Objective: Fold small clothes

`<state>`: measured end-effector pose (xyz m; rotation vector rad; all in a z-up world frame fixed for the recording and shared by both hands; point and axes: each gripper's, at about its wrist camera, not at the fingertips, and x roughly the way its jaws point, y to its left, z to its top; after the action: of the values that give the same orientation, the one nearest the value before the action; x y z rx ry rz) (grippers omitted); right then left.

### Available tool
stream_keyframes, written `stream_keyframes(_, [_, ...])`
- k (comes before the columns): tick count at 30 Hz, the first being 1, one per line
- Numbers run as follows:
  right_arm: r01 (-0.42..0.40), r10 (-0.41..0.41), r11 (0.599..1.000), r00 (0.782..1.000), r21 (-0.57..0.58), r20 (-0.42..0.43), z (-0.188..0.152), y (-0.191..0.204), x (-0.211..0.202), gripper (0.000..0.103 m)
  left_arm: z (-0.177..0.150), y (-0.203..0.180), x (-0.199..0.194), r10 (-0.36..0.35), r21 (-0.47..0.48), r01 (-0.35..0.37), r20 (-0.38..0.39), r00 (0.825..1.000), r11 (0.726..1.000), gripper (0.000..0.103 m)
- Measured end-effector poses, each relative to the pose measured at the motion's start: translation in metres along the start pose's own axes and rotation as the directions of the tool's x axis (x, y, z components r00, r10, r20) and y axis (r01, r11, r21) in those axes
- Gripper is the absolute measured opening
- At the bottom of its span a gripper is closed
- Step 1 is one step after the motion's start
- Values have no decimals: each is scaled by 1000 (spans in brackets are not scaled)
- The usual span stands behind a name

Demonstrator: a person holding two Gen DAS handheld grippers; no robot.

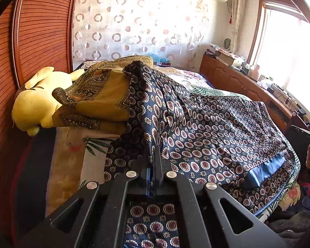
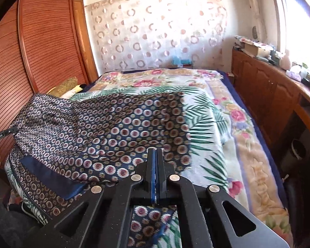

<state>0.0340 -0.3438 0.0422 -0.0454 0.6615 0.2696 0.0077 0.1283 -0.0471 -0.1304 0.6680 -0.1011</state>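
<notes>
both tongs, left tongs point(image 1: 154, 153) and right tongs point(image 2: 155, 155), are pinched narrow on the navy patterned garment point(image 1: 206, 124), which drapes across the bed point(image 2: 227, 144). it looks light, silky and slippery, so hems and corners seem the safest hold. left view alone shows the yellow plush point(image 1: 35, 103) and mustard cloth point(image 1: 105, 95); right view shows the floral blanket.
</notes>
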Motion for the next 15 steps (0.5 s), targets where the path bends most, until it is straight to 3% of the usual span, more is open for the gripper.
stream_keyframes(3, [1,-1,1000,1000,18,-17,1,-5,8,0,-2,-1,0,4,5,-4,-7,1000,1000,2])
stream_keyframes(5, [46,-45,999,998,8,-37,2,-5,16,3,-2,-1,-3,-2,2,2,-2,1000,1000,2])
stream_keyframes(7, [86,-85,996,994,9,-70,2,-5,30,29,-2,-2,-10,7,8,-7,9,1000,1000,2])
stream_keyframes(9, [78,-75,997,993,26,-88,1,-6,42,46,-2,-2,-16,13,10,-13,19,1000,1000,2])
stream_keyframes(11, [103,-98,994,988,34,-117,3,-9,55,48,-3,2,-20,22,5,-22,22,1000,1000,2])
stream_keyframes(15, [80,-70,995,986,65,-153,5,-16,69,48,-9,11,-18,36,-12,-36,8,999,999,2])
